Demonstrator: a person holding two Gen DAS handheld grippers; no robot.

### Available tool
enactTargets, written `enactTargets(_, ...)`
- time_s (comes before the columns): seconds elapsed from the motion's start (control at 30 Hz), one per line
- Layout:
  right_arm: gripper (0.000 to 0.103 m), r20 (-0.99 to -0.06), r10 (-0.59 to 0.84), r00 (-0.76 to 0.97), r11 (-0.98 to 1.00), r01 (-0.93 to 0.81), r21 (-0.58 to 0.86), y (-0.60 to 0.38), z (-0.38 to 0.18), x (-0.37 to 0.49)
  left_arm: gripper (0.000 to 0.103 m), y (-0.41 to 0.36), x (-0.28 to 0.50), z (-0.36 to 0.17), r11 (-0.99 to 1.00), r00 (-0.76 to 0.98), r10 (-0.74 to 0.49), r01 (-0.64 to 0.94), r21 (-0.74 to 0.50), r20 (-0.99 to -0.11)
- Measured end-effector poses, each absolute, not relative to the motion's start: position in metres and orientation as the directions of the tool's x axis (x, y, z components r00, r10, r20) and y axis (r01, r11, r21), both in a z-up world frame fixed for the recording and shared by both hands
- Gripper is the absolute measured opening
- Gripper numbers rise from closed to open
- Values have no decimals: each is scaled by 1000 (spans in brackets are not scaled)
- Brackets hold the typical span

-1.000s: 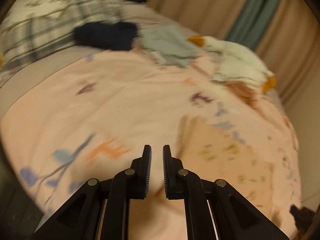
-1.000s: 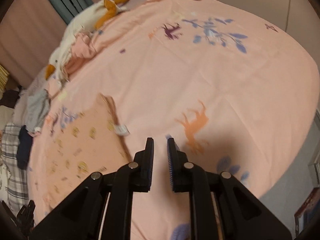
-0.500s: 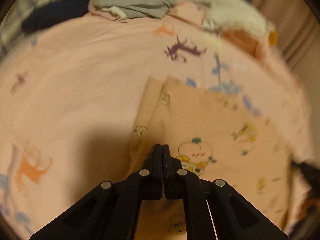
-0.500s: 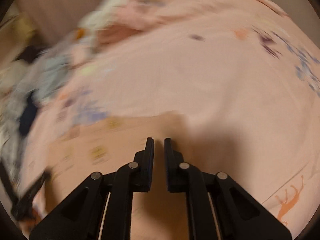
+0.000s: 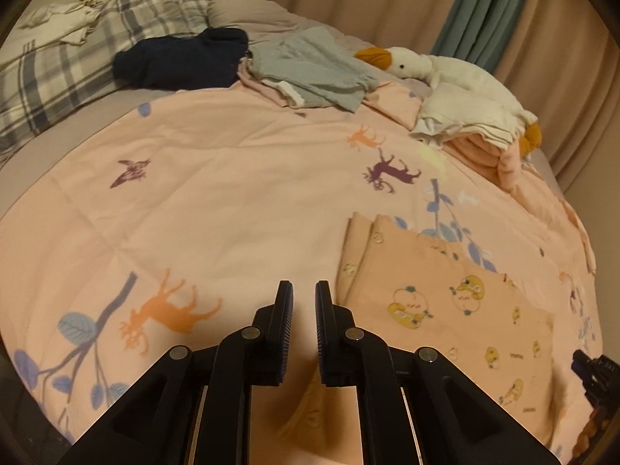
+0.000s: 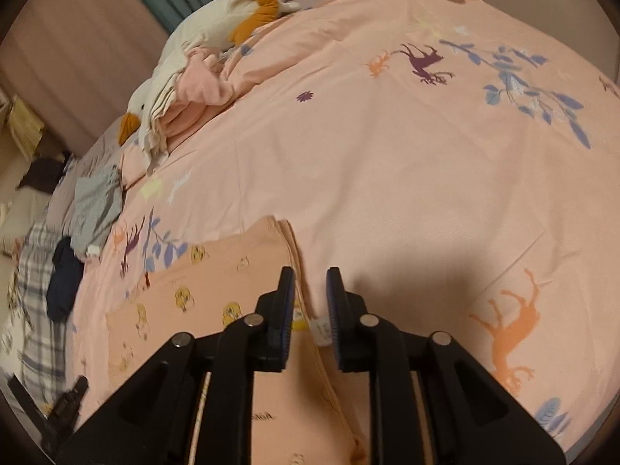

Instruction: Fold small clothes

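The folded peach cartoon-print garment (image 5: 445, 310) lies flat on the duvet (image 5: 232, 193), just right of the left gripper (image 5: 303, 302) and under the right gripper (image 6: 310, 290), whose just-opened, slightly parted empty jaws straddle its right edge.

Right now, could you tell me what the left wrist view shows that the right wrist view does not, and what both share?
Only the left wrist view shows the butterfly print and the white clothes on the plaid bedding. Only the right wrist view shows a white care label at the garment's edge, between the right gripper's parted fingers. Both show the peach cartoon-print garment, the goose plush, the grey garment, the navy garment and the pink deer-print duvet.
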State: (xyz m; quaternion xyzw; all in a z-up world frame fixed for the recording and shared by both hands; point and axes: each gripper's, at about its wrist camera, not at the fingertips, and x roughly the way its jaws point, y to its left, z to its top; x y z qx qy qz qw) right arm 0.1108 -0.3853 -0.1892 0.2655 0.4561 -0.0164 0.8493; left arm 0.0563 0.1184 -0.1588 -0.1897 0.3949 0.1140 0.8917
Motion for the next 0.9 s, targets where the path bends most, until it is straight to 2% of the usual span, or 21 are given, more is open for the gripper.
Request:
enactTargets(0.07, 25, -794, 215, 569, 854, 284, 435, -386, -195, 109, 27, 120, 56, -163, 897, 643, 38, -359, -257, -765)
enactTargets(0.13, 26, -793, 249, 557, 842, 280, 461, -386, -199, 107, 36, 123, 50, -167, 887, 630, 0, -358, -291, -777)
enactTargets(0.2, 28, -796, 271, 542, 838, 275, 472, -383, -202, 108, 38, 128, 47, -171, 877, 629, -49, -344, -334, -776)
enactTargets(0.27, 31, -806, 267, 529, 845, 274, 460, -378, -204, 108, 46, 136, 46, -178, 861, 613, -117, -329, -388, -781)
enactTargets(0.37, 33, -815, 265, 515, 861, 254, 440, -367, -205, 111, 48, 154, 45, -196, 778, 555, -286, -340, -528, -781)
enactTargets(0.47, 36, -818, 271, 507, 870, 235, 434, -361, -206, 114, 50, 169, 40, -214, 650, 522, -480, -328, -685, -705)
enactTargets(0.53, 38, -827, 264, 497, 881, 226, 417, -357, -208, 117, 55, 171, 41, -222, 621, 490, -545, -309, -720, -681)
enactTargets(0.6, 38, -838, 259, 481, 887, 225, 403, -354, -211, 119, 56, 171, 45, -228, 600, 472, -586, -294, -744, -659)
enactTargets(0.77, 38, -840, 276, 467, 881, 228, 415, -347, -213, 119, 58, 167, 70, -244, 436, 434, -741, -270, -859, -512)
enactTargets(0.9, 41, -839, 280, 466, 891, 199, 408, -338, -211, 118, 58, 154, 90, -247, 426, 377, -785, -248, -870, -492)
